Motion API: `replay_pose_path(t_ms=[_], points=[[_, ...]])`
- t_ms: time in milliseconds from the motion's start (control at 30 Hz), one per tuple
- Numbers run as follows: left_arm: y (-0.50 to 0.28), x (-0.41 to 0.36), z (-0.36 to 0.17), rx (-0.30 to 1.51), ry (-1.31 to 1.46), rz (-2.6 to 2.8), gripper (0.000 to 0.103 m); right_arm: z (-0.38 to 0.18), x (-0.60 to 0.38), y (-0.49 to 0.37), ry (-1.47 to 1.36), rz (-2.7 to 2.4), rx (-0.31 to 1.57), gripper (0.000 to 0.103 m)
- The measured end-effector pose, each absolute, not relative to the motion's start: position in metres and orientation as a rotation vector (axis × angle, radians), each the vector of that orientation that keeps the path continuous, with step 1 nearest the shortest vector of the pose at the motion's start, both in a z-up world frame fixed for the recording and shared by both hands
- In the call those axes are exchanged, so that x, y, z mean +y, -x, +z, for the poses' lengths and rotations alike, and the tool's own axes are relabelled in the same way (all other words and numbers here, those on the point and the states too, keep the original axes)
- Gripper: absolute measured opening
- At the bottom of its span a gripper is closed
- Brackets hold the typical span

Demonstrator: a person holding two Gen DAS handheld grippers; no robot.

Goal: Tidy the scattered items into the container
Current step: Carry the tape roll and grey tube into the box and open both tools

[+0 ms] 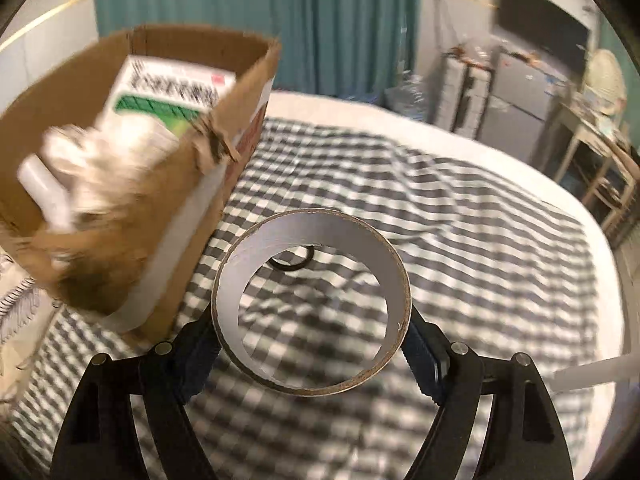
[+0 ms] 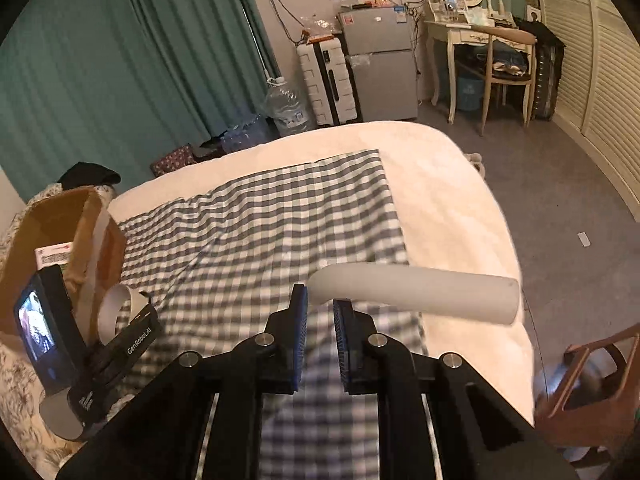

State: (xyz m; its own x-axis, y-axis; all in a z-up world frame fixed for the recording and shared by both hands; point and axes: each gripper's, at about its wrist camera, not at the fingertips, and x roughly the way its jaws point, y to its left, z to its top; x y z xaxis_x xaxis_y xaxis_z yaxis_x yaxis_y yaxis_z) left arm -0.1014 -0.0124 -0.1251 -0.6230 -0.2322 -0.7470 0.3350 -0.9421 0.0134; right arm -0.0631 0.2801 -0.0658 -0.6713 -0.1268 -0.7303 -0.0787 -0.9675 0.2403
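Left gripper (image 1: 310,350): fingers spread wide and clamped on the outside of a cardboard tape core (image 1: 312,300), one blue pad on each side of the ring. Ring is held clear above the checked cloth (image 1: 460,232), its hollow facing the camera; white inner wall, brown worn rim.

Through the ring, farther off on the cloth, lies a small black ring (image 1: 292,262), partly hidden by the core's top edge.

Cardboard box (image 1: 132,176) sits to the left of the core, near the left edge of the cloth, open at the top. Inside: a white and green carton (image 1: 168,88) standing at the far end, plus something pale and fuzzy at the near end, too blurred to name. Torn flap on the box's right wall.

Right gripper (image 2: 320,308): fingers nearly together, narrow gap between the blue pads. A white tube (image 2: 420,292) runs from the fingertips out to the right, lifted over the right edge of the bed (image 2: 452,184). Its curved left end meets the tips, but whether the pads actually pinch it cannot be told from this view.

In the right wrist view the left gripper and its core appear at lower left, just beside the box (image 2: 60,248). Teal curtain (image 2: 120,60) behind the bed; small grey fridge (image 2: 380,60) and white suitcase (image 2: 328,80) at the far wall.
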Motion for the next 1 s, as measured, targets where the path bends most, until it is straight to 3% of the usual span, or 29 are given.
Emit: replay_pose_path(t_ms=[400, 700, 1000], points=[[0.023, -0.011, -0.045, 0.074, -1.100, -2.788, 0.083, -0.013, 0.266, -0.017, -1.173, -2.846, -0.387, 0.013], [0.011, -0.036, -0.003, 0.080, -1.056, -2.832, 0.083, 0.028, 0.218, -0.031, -1.078, -2.848, -0.267, 0.013], [0.045, -0.094, 0.032, 0.203, -0.924, -2.818, 0.083, 0.046, 0.156, -0.011, -1.030, -2.801, -0.168, 0.013]])
